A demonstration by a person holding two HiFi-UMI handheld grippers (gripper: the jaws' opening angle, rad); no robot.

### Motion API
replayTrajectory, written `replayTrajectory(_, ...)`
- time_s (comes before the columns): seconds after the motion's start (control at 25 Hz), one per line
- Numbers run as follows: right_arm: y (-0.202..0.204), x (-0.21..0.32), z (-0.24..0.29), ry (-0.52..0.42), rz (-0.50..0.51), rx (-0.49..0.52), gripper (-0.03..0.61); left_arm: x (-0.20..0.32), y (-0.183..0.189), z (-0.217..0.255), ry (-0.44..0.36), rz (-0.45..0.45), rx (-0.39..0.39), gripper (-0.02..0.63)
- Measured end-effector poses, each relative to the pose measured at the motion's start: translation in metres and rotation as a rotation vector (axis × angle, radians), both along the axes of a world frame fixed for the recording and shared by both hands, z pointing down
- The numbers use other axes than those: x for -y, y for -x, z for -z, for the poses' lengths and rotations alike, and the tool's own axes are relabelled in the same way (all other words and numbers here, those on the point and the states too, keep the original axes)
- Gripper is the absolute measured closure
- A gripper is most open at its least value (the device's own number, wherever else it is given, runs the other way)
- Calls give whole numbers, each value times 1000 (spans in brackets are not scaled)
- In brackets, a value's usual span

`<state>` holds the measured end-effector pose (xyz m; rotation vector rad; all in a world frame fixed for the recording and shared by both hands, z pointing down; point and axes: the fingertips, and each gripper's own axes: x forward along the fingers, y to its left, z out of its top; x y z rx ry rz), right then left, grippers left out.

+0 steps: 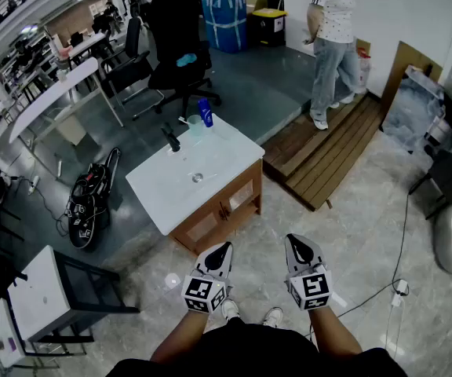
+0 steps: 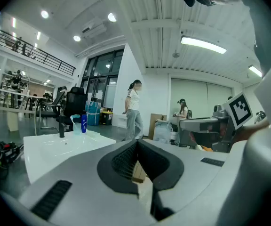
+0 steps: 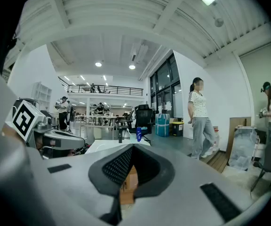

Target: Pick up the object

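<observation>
A white sink counter point(image 1: 171, 191) on a wooden cabinet stands in front of me. At its far corner are a blue bottle point(image 1: 205, 112), a clear cup point(image 1: 195, 125) and a black faucet point(image 1: 171, 139). My left gripper point(image 1: 219, 253) and right gripper point(image 1: 300, 247) are held side by side near my body, short of the counter, both shut with nothing between the jaws. In the left gripper view the blue bottle point(image 2: 83, 123) and the faucet point(image 2: 61, 126) show far beyond the left gripper point(image 2: 136, 143). The right gripper point(image 3: 131, 148) looks toward the bottle point(image 3: 139, 134).
A person point(image 1: 332, 38) stands on a wooden platform point(image 1: 336, 151) at the back right. A black office chair point(image 1: 175, 45) is behind the counter. A black bag point(image 1: 89, 199) lies on the floor to the left, near a white cabinet point(image 1: 41, 297). A cable point(image 1: 399, 285) runs along the right floor.
</observation>
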<state>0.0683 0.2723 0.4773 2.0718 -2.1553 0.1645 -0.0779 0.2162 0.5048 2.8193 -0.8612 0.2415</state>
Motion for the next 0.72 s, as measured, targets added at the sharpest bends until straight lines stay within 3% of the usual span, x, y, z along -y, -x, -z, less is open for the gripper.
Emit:
replayTrajectory(0.52, 26, 30, 4, -6, 2, -45, 561, 26, 23, 4, -9, -4, -19, 595)
replayTrajectory(0.72, 36, 41, 4, -9, -10, -21, 560, 37, 37, 3, -6, -6, -20, 595)
